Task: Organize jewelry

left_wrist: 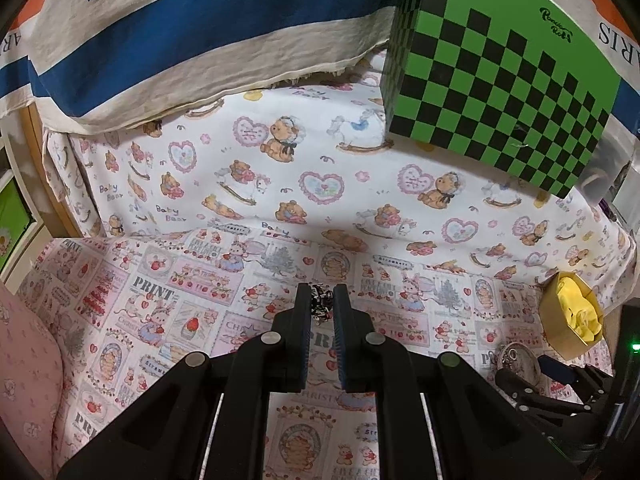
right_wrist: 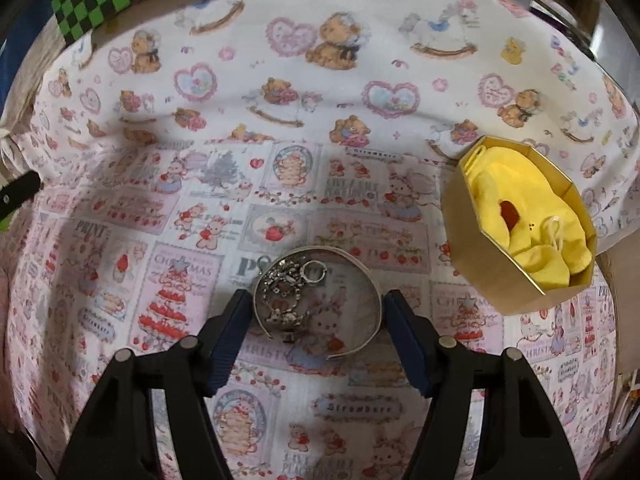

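Note:
My left gripper (left_wrist: 322, 296) is shut on a small silver and dark chain piece (left_wrist: 320, 307), held just above the printed cloth. In the right wrist view a silver cuff bangle (right_wrist: 360, 270) lies flat on the cloth, with a tangle of chains (right_wrist: 280, 288) and a ring (right_wrist: 314, 272) inside it. My right gripper (right_wrist: 316, 300) is open and straddles the bangle, one pad close beside each side of its rim. A gold box (right_wrist: 480, 240) with yellow cloth inside stands to the right. From the left wrist view, the gold box (left_wrist: 554, 320) and the bangle (left_wrist: 520, 360) sit at the far right.
A green and black checkered box (left_wrist: 500, 80) stands at the back right on the teddy-bear cloth (left_wrist: 280, 160). A blue and cream striped fabric (left_wrist: 180, 32) hangs behind. A pink cushion (left_wrist: 28, 360) lies at the left edge.

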{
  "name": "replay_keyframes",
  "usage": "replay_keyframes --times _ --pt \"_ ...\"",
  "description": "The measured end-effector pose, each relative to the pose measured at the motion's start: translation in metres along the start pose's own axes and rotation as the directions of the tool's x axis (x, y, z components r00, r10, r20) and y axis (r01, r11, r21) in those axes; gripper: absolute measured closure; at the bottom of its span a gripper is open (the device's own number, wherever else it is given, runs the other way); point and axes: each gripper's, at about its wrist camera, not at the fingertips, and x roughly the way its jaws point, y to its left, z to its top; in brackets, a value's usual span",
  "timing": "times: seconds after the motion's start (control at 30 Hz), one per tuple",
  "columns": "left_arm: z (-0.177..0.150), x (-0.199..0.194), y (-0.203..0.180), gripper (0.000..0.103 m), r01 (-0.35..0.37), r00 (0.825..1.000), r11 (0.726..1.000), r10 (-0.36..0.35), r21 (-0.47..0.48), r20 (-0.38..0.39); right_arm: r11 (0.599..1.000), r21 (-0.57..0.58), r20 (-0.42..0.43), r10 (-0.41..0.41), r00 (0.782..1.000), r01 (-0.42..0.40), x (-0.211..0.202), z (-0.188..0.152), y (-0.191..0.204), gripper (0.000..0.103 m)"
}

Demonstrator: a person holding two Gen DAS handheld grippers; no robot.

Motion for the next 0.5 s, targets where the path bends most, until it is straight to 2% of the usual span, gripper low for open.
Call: replay_keyframes --times 0.23,0.5 --pt "0.001 -0.011 -0.002 0.093 0.014 1.000 1.000 -0.014 -0.001 0.026 0.994 -0.018 0.090 0.110 0.990 -0.109 -0.045 -0.004 -0.008 0.037" --pt "-0.001 -0.012 -0.005 0.093 0.014 0.999 1.000 -0.014 0.012 0.030 0.985 0.013 0.158 0.168 0.973 -0.172 -0.076 -0.001 -0.020 0.037"
